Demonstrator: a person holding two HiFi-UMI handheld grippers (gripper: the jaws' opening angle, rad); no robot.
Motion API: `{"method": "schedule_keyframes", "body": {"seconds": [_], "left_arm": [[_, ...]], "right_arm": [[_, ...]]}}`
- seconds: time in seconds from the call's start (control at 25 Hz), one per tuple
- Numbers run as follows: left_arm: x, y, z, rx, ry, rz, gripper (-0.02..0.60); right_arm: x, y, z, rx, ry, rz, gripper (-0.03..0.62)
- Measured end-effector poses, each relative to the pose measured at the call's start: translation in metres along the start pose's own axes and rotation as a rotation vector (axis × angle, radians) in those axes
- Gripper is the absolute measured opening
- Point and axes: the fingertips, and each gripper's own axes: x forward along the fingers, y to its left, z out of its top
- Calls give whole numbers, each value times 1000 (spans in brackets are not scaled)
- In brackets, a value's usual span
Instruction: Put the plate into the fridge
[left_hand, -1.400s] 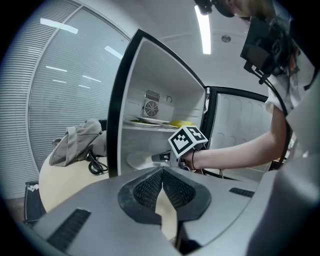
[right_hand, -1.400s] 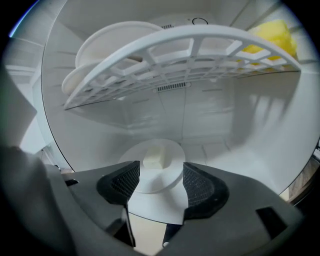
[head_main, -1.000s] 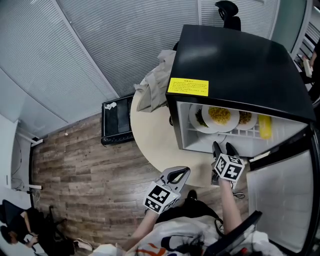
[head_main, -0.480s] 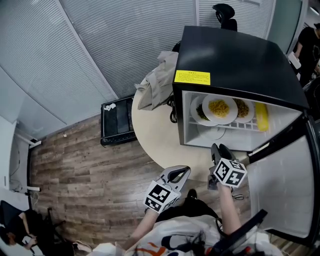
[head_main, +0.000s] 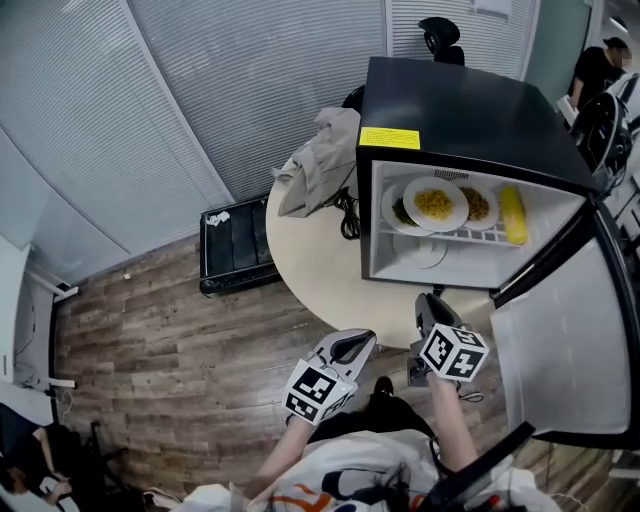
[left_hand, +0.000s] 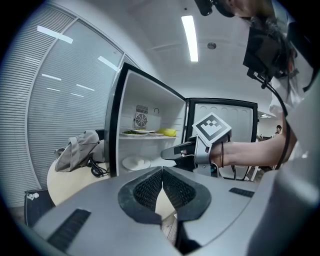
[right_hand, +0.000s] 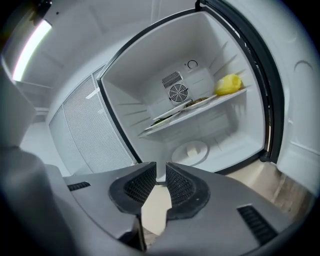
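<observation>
The left gripper (head_main: 360, 342) hung clenched on nothing, with a grey bag (head_main: 318, 160) lying well ahead of it on the round table (head_main: 310, 260). Just to its right, the right gripper (head_main: 428, 300) had just been closing its jaws down to a narrow gap with nothing between them, and it pointed at the open fridge (head_main: 470, 110). The plate (head_main: 435, 203) of yellow food sat on the wire shelf (head_main: 470, 237) inside, ahead of and above that gripper's tips and well apart from them, and the door (head_main: 545, 350) stood wide open to the gripper's right.
</observation>
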Motion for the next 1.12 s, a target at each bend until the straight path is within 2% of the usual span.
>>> {"method": "schedule_keyframes", "body": {"seconds": [0.52,1.12], "left_arm": [[-49,-42,-12,28,-23,-44,12],[-58,-84,-36,-14,-10,-125,12]], "right_arm": [[-73,47,-49,3,0,16,60],[-126,47,-96,-6,49,-44,52]]}}
